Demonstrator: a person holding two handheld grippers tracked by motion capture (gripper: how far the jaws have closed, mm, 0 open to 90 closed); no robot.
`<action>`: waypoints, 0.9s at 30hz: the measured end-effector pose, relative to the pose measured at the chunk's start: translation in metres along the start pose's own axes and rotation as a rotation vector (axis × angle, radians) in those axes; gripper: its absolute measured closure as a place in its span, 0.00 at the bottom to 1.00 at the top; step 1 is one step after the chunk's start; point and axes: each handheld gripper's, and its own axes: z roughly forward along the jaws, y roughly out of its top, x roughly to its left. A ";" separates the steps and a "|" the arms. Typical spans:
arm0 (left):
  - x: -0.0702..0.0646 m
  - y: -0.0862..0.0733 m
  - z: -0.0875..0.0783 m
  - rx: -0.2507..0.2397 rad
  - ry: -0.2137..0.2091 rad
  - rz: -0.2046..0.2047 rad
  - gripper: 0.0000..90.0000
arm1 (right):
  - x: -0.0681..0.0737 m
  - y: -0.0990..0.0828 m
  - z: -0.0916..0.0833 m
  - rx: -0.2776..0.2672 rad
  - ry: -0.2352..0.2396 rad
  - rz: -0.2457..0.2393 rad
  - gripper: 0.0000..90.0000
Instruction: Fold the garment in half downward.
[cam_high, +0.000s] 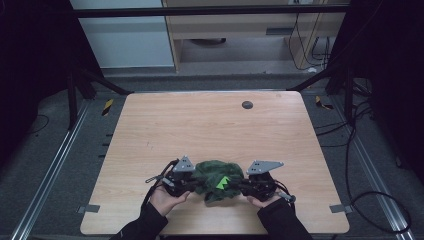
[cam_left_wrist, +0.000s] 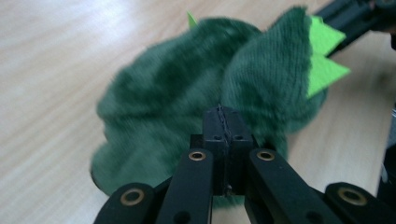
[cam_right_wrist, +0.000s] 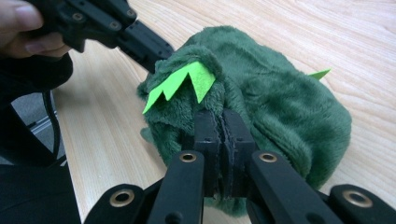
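Centrally at the near edge of the wooden table (cam_high: 210, 125) lies a crumpled green plush toy (cam_high: 217, 179), long axis left-right, its bright green felt spikes (cam_high: 223, 182) facing near. The left gripper (cam_high: 192, 184) and right gripper (cam_high: 243, 185) each pinch its fabric, jaws clenched, 1 per side.

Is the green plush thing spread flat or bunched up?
Bunched up: the green plush sits in a folded heap, with the left gripper and right gripper pressed into it from either side.
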 end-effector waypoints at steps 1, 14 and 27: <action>-0.001 -0.001 0.000 0.000 -0.002 0.006 1.00 | 0.000 -0.001 0.000 0.002 0.001 -0.002 0.96; 0.002 0.010 0.005 -0.026 0.027 -0.013 1.00 | 0.007 -0.013 -0.002 0.043 0.021 -0.004 0.95; -0.016 0.001 0.011 0.019 -0.014 0.043 1.00 | 0.005 0.003 -0.028 -0.065 0.011 0.010 0.93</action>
